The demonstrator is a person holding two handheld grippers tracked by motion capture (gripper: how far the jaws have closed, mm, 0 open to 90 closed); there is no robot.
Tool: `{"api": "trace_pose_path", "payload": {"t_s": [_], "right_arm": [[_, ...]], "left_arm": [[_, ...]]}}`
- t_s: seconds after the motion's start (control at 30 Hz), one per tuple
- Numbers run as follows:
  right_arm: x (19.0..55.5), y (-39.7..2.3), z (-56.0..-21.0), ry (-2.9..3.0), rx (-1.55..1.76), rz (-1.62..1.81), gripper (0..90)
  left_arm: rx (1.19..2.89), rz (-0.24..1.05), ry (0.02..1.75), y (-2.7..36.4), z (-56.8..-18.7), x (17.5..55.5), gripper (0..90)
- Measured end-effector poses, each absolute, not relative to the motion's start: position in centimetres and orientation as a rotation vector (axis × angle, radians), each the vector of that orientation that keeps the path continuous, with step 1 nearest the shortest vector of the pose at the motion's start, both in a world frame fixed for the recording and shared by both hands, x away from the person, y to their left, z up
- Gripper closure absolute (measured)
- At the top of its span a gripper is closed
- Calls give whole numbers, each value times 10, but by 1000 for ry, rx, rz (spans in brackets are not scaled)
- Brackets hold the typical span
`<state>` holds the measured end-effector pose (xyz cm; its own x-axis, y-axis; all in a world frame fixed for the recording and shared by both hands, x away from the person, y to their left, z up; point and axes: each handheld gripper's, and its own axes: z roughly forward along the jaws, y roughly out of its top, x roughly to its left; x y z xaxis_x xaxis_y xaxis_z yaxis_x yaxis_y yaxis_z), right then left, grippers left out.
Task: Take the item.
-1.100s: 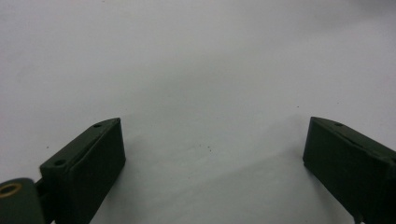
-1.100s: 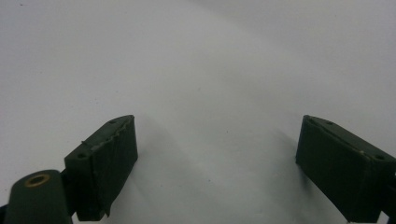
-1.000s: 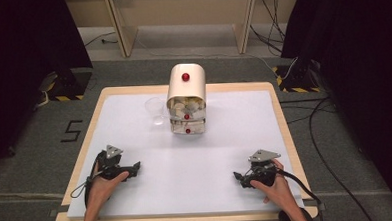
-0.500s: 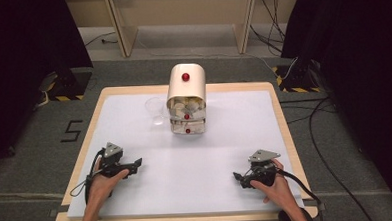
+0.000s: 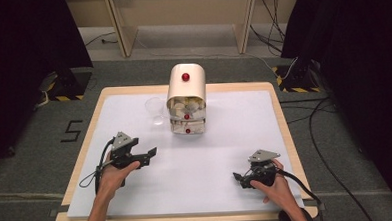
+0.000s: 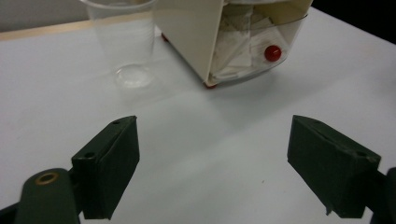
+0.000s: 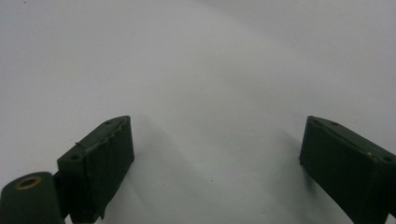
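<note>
Clear plastic cup (image 6: 126, 42), likely light and crushable: grip gently mid-wall; left gripper (image 6: 212, 170) wide open, empty, right gripper (image 7: 217, 170) likewise.

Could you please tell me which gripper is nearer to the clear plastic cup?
Left. The left gripper sits just in front of the cup, while the right gripper rests at the table's near right, farther away.
</note>
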<state>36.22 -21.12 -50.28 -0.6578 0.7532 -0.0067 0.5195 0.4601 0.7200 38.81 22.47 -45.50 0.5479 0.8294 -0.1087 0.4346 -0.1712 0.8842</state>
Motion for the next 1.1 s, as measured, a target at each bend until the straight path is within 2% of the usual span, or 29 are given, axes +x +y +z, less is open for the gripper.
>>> {"api": "trace_pose_path", "payload": {"t_s": [0.2, 0.6, 1.1], "right_arm": [[362, -211, -503, 2391, 1081, 1012, 103], [362, -211, -503, 2394, 1078, 1013, 96], [363, -211, -503, 2404, 1069, 1014, 79]], "left_arm": [[1781, 482, 991, 213, -442, 396, 172], [1795, 528, 807, 168, -403, 405, 180], [1859, 583, 722, 130, -374, 429, 187]]}}
